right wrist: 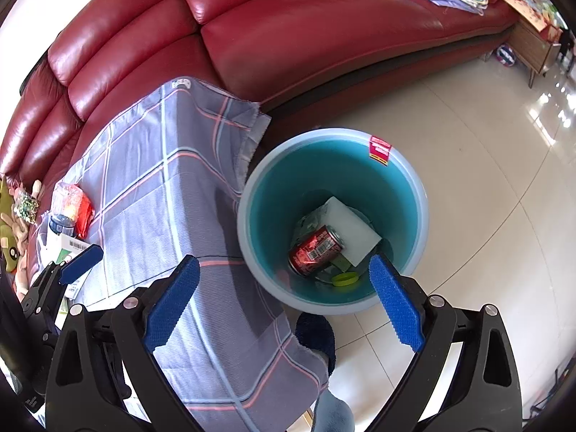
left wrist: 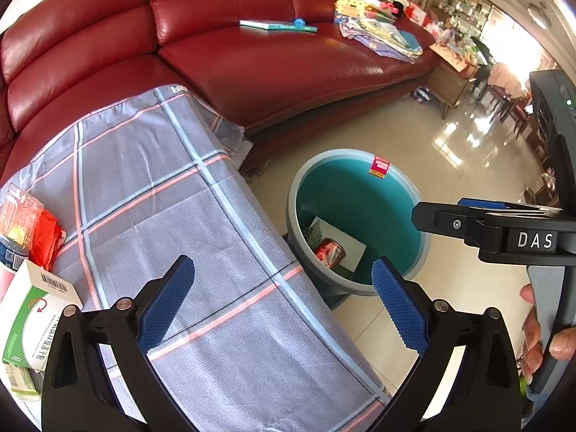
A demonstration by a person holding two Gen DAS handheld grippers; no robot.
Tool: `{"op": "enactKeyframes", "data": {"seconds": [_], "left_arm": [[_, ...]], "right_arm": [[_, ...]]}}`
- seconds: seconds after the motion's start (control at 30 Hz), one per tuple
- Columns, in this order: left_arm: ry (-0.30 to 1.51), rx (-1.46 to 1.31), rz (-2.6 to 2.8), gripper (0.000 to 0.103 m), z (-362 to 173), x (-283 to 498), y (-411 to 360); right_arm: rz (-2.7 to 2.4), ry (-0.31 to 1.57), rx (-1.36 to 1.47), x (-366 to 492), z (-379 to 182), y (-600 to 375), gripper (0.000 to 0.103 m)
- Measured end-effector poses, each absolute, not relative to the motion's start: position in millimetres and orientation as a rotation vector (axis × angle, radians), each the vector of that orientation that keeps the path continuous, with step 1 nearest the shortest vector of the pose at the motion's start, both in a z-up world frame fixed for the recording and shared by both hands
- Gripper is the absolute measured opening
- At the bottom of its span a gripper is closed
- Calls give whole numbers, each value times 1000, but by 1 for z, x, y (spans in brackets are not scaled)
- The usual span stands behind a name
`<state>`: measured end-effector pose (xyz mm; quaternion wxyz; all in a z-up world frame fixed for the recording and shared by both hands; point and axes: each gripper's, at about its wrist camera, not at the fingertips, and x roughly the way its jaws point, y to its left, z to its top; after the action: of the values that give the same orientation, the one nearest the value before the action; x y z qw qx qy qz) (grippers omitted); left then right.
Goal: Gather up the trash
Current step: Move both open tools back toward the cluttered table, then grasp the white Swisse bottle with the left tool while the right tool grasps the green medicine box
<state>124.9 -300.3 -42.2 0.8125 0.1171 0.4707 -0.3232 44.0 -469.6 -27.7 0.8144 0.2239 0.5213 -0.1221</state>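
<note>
A teal bin point(right wrist: 403, 194) stands on the floor beside the cloth-covered table point(right wrist: 162, 198); it also shows in the left wrist view point(left wrist: 363, 194). Inside lie a red can point(right wrist: 315, 250), a white box point(right wrist: 351, 232) and a yellow-green lid point(right wrist: 345, 279). My right gripper point(right wrist: 284, 297) is open and empty above the bin's near rim. My left gripper point(left wrist: 284, 304) is open and empty over the table edge. Trash sits at the table's left: a red wrapper point(left wrist: 45, 239), a clear plastic pack point(left wrist: 18, 212) and a green-white box point(left wrist: 28, 324).
A red leather sofa point(left wrist: 273, 61) runs behind the table, with a book point(left wrist: 279, 26) and piled papers point(left wrist: 374, 25) on it. The right gripper's body point(left wrist: 504, 234) reaches in from the right. Tiled floor point(right wrist: 486, 180) surrounds the bin. A blue slipper point(right wrist: 316, 334) is below.
</note>
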Motion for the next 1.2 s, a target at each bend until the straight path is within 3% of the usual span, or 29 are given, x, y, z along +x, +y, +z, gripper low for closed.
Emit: {"op": "enactKeyframes", "data": {"seconds": [0.6, 1.2], "left_arm": [[977, 102, -548, 99, -24, 126, -172], [981, -37, -258, 99, -28, 139, 31]], "right_arm": [[-138, 1125, 351, 74, -1, -358, 91], [40, 1208, 270, 149, -3, -183, 91]]}}
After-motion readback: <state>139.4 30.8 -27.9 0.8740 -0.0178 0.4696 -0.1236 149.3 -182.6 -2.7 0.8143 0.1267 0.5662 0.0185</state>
